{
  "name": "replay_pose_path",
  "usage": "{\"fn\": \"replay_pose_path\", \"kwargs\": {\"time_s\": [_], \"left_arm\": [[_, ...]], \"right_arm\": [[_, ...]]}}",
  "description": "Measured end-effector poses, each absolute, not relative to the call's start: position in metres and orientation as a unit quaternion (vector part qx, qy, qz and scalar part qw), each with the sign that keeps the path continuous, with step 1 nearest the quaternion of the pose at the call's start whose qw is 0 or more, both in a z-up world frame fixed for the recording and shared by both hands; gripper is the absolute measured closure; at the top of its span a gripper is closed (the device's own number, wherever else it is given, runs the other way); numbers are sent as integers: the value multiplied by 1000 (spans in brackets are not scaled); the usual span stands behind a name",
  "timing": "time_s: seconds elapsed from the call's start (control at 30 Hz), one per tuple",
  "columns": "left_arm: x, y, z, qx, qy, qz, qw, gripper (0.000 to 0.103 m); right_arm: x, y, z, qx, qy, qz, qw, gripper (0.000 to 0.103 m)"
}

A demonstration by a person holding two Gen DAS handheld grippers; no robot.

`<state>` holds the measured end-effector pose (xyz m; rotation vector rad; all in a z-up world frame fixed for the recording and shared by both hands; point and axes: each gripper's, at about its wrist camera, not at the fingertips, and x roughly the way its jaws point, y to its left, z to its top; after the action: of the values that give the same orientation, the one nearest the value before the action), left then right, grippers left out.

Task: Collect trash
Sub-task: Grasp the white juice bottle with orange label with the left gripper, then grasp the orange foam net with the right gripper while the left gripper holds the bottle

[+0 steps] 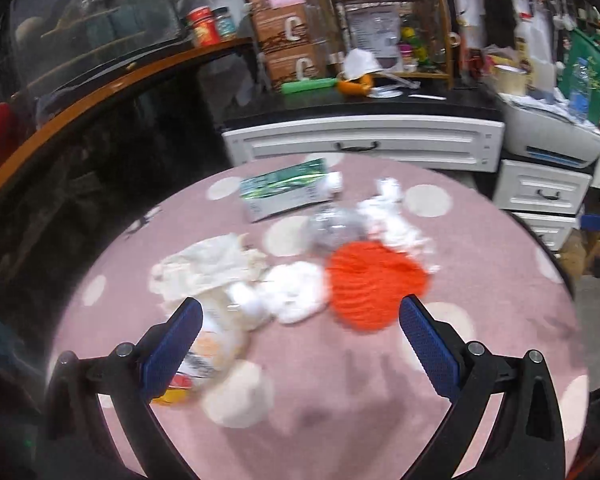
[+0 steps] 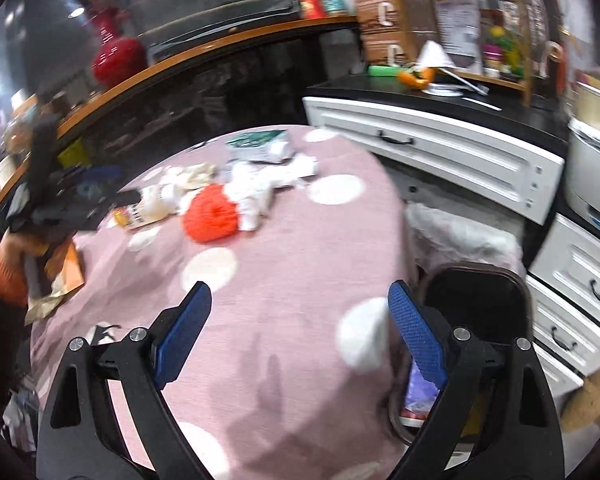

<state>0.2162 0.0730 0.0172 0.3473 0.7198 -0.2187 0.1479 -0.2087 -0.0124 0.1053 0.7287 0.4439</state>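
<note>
A pile of trash lies on a round table with a pink dotted cloth [image 1: 340, 380]. In it are an orange mesh wad [image 1: 374, 284], white tissue balls [image 1: 296, 292], a cream crumpled bag [image 1: 208, 268], clear plastic [image 1: 332, 228], more tissue [image 1: 396, 216] and a green-white carton [image 1: 284, 192]. My left gripper [image 1: 300, 305] is open just short of the tissue balls, and its left finger overlaps a labelled wrapper [image 1: 204, 356]. My right gripper [image 2: 299, 289] is open over bare cloth at the table's near right edge, well short of the orange wad [image 2: 210, 216].
A black bin [image 2: 476, 292] with some items inside stands right of the table, under my right finger. White drawers [image 2: 440, 152] and a black counter lie beyond. A hand in an orange sleeve [image 2: 8, 276] and a brown paper bag [image 2: 60, 276] are at the table's left edge.
</note>
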Motion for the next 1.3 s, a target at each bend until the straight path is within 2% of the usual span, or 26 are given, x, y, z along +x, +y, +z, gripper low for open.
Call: {"fn": "replay_pose_path", "kwargs": {"time_s": [0.23,0.47,0.63,0.83,0.9,1.0,1.3], "left_arm": [[262,121,4,235,417,-84,874,6],[279,136,-9,286,447,-100,842,8],[284,131,-30,333,487,-115,799,18],[291,128,-59,382,520,-121,754,21],[294,127,-53,369,515,-130,763,30],[296,126,-54,357,520,-126,765,35],[273,117,-49,315,511,-134,788,40]], "right_arm": [[140,-192,-15,39,359,235,902,14],[140,-201,-23,57,374,226,898,14],[142,-206,-30,73,385,219,894,14],[145,-205,-33,71,388,218,893,14],[145,-205,-35,71,389,215,893,14],[146,-205,-38,69,393,213,892,14],[150,-200,-40,67,399,219,888,14]]}}
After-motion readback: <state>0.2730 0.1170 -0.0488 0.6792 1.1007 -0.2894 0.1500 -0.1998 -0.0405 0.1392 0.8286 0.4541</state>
